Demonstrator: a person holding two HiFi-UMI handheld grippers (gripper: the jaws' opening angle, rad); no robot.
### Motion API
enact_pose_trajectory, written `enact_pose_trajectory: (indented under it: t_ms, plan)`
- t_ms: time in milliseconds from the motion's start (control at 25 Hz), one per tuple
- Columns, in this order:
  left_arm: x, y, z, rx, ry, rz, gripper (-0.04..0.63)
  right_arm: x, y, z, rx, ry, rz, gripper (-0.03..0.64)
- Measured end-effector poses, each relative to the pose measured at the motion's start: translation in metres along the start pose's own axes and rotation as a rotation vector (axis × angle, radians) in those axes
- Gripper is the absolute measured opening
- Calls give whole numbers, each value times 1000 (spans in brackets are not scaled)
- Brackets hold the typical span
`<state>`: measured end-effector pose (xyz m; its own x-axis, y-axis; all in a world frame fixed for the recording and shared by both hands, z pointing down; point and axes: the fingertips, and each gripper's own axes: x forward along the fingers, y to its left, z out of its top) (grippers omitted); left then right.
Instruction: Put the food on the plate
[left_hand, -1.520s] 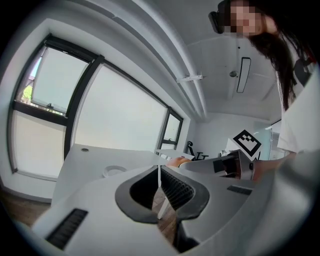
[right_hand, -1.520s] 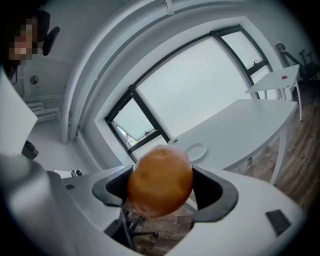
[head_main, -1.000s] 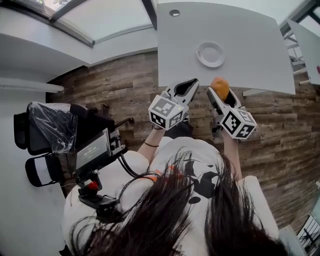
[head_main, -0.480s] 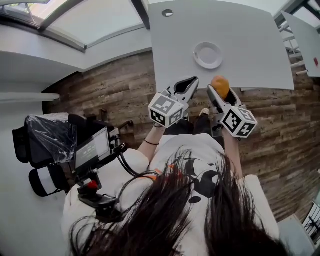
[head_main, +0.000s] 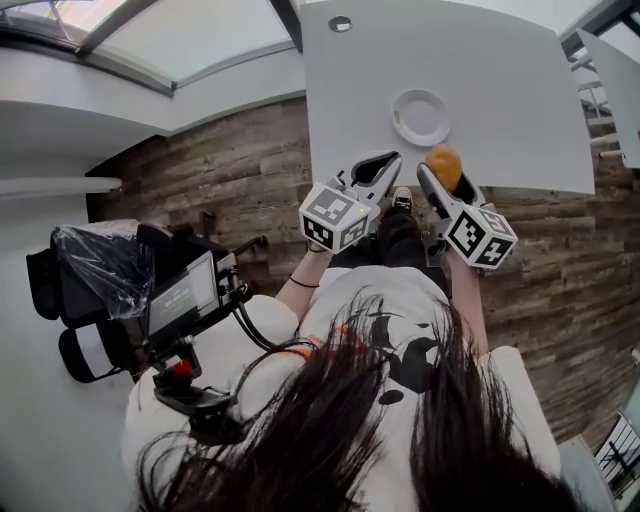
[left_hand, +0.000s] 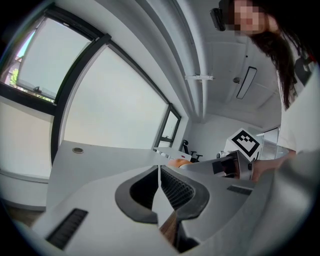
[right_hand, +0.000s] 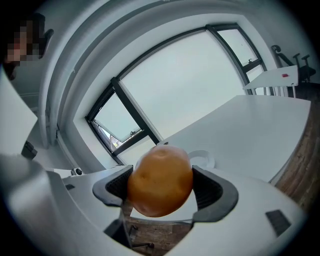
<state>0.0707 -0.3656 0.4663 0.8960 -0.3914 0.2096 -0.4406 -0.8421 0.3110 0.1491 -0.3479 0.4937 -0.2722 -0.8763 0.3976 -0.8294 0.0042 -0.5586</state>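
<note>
Closest in, at the bottom of the head view: dark hair (head_main: 330, 440) and a white shirt (head_main: 400, 330), above a wooden floor (head_main: 230, 170). Off to the left on that floor, a black bag (head_main: 95, 265) wrapped in clear plastic, and beside it a small screen (head_main: 185, 297) on a stand.

Next out, on the left: the left tool (head_main: 388, 162), clenched with nothing in it. Pads meeting at their tips in the left gripper view, with only a thin wedge of gap lower down. Aimed at the near edge of the table (head_main: 500, 60), toward its near left corner.

Beside it on the right: the right tool (head_main: 441, 172), clamped on the food (head_main: 443, 163). A round, orange-brown lump, pinched at both sides between the dark pads and filling the gap in the right gripper view. Held up in the air at the table's near edge, with floor showing beneath it, short of the plate (head_main: 421, 117) and apart from it.

Just beyond: that plate, white and round, lying flat close to the near edge, about midway along it.

Farther still: plain white table top running back to a small round grommet (head_main: 340, 24) near the far left corner. Past the table, a large dark-framed window (right_hand: 190, 80); off to the right, a second table (head_main: 620, 75).
</note>
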Motion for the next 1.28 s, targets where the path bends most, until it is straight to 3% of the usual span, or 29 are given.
enact_pose_trajectory:
  t_ms: [520,1040,1280]
  plan:
    - [30,43,27,-19,-18,87,6,61,-32,19,-66,118,8,368]
    - [43,66,47,-29,-31,162,6,136,-48,3,-294,330,37,368]
    - [43,74,47,-35,-23,184,6,152,-60,-13,-424,405,3,368]
